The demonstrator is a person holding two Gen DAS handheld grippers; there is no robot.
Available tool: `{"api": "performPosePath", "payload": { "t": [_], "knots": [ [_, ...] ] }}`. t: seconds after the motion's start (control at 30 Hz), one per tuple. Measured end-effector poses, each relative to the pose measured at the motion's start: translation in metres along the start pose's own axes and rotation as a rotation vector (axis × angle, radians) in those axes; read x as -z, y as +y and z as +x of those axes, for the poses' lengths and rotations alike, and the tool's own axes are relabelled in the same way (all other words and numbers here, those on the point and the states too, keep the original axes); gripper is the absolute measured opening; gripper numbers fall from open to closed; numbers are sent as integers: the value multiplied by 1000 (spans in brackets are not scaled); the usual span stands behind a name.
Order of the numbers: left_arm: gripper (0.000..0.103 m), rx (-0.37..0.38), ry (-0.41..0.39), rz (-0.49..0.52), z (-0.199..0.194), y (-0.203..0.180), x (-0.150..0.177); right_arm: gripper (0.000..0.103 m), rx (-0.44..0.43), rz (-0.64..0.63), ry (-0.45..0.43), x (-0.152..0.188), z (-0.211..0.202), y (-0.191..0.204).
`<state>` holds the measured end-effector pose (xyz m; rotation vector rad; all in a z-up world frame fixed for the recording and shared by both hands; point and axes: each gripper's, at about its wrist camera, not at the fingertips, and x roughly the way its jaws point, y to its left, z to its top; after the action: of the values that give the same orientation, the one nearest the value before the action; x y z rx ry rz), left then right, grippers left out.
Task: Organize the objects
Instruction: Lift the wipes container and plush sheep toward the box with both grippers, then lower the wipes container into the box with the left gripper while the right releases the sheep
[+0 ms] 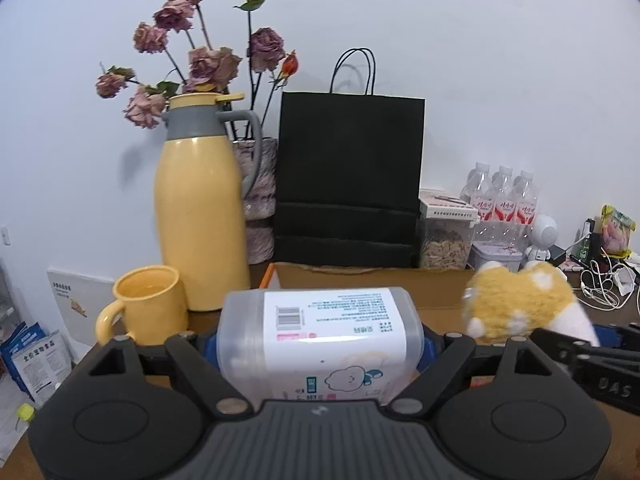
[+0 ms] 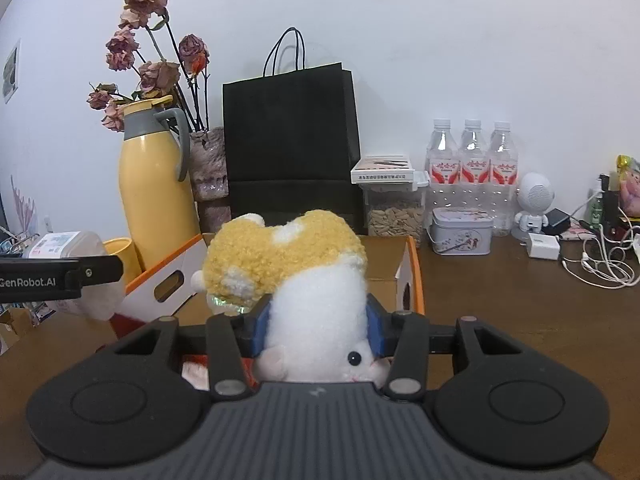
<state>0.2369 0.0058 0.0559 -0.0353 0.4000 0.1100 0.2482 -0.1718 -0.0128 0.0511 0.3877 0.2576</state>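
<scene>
White wall, brown wooden desk point(image 2: 520, 320) cluttered: yellow thermos point(image 1: 200, 216), dried roses point(image 1: 208, 64), black paper bag point(image 1: 348, 184), water bottles point(image 2: 472, 160), open cardboard box point(image 2: 412, 276) mid-desk. Left gripper point(image 1: 320, 344) wide, clamped on clear plastic wipes tub point(image 1: 320, 336) above the box's near edge. Right gripper point(image 2: 318, 328) half-closed, squeezing plush hamster point(image 2: 304, 280), held over the box, tilted slightly down.

A plain white wall point(image 2: 440, 40) fills the back under even, soft light — a small picture point(image 2: 11, 70) hangs on it at the far left. A dark brown wooden table point(image 2: 520, 320) runs along it (a white wall plate point(image 1: 5, 236) sits low on the wall).
</scene>
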Motion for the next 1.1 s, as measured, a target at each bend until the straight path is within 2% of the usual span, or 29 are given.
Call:
{"api": "performPosePath", "payload": {
  "t": [0.3,0.8,1.1],
  "knots": [
    [84,11,24,-2,50,-12,-17,47,8,11,9,-22,53,0],
    [84,-8,97,5,138,-8,-29,47,42,26,60,-28,127,-15],
    [84,-21,143,25,166,-9,-27,47,50,32,109,-28,144,-22]
  ]
}}
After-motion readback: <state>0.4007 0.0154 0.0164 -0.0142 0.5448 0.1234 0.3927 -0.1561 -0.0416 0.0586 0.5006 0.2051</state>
